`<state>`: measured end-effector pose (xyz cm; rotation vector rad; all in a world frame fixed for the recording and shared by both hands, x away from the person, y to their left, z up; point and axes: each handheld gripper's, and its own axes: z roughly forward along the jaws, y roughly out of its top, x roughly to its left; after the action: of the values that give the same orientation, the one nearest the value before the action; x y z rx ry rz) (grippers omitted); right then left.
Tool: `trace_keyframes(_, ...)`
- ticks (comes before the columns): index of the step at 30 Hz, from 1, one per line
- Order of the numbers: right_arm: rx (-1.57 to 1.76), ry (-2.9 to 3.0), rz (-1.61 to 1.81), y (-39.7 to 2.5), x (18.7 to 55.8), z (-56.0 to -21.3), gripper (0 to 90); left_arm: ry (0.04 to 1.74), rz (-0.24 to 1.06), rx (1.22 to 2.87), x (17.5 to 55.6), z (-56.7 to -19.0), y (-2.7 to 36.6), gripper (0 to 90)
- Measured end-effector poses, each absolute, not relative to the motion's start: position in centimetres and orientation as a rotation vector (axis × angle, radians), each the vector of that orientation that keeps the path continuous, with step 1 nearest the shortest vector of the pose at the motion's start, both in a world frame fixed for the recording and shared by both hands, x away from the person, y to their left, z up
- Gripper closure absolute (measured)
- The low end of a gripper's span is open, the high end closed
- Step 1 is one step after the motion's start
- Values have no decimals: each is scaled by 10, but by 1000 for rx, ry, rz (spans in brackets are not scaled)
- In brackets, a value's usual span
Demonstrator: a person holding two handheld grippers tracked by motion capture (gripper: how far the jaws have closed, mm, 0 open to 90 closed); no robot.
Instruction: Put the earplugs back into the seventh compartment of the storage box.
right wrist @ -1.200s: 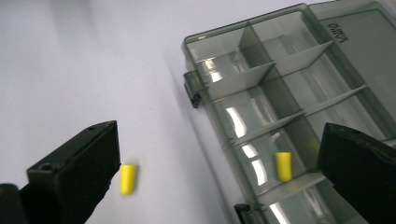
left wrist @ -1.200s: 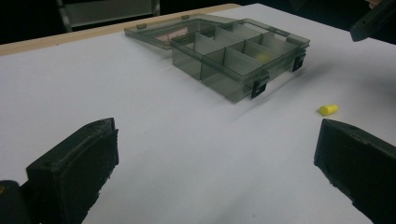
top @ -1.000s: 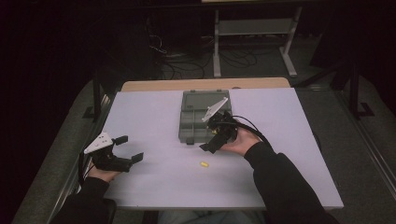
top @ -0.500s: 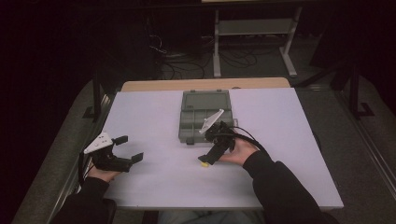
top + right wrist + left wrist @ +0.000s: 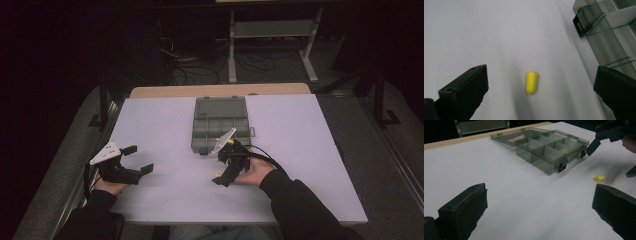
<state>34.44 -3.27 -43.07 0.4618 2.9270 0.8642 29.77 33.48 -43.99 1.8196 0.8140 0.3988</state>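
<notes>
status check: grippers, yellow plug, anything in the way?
Both grippers open: left gripper idle, right gripper over yellow plug. Plug loose on table, beside open box. Nothing in the way.

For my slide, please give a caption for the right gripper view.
Open right gripper above a small yellow plug beside the organizer box.

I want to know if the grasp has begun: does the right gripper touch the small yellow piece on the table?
Apart. In the right gripper view the yellow piece lies on the table between the open jaws of the right gripper, with bare white surface on both sides.

box (image 5: 544,150): translucent grey plastic, glossy | table (image 5: 511,195): matt white | tongs (image 5: 539,105): matt black
</notes>
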Motion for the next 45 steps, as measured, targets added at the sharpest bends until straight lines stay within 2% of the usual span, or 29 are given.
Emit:
trace_keyframes(7, 440, 2945, 834, -32, 340, -437, 0, 814, 399, 1821, 298, -440, 335, 0)
trace_keyframes(15, 408, 2969, 819, -32, 338, -442, 145, 813, 398, 1821, 298, -440, 335, 0)
trace_keyframes(29, 418, 2979, 776, -30, 339, -446, 597, 811, 396, 1822, 298, -440, 335, 0)
trace_keyframes(36, 415, 2986, 772, -30, 339, -447, 774, 809, 395, 1821, 298, -440, 335, 0)
trace_keyframes(45, 406, 2987, 788, -32, 339, -444, 792, 810, 396, 1819, 298, -440, 335, 0)
